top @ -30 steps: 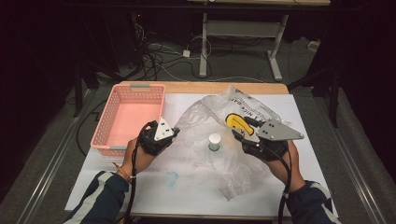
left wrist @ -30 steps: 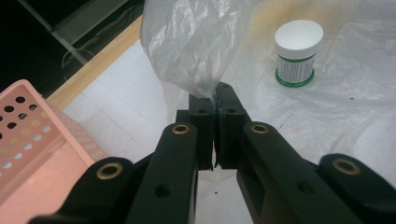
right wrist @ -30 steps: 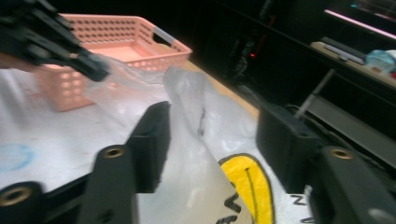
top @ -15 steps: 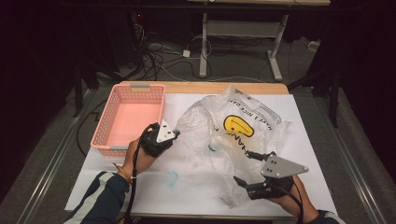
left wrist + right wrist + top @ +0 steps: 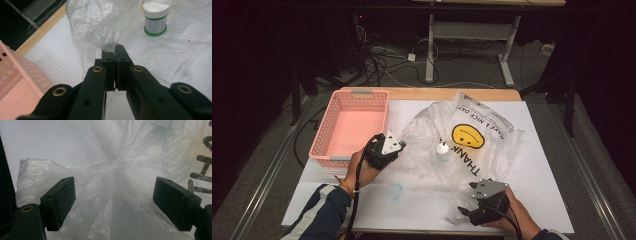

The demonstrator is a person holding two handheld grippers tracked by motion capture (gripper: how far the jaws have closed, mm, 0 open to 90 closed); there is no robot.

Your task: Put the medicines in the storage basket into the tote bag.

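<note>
Your left gripper [image 5: 115,53] is pinching the plastic bag [image 5: 462,135] edge; your right gripper [image 5: 113,202], released, is straddling its bunched near end. The bag is veiling the jar [image 5: 442,148].

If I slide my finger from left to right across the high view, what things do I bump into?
Pink basket → left gripper, pinching the plastic bag's edge → small white jar → smiley face on the bag → right gripper, down at the near edge.

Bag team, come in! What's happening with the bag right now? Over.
Left tool shut on bag. Right tool open at its near end. Jar sits on bag.
</note>
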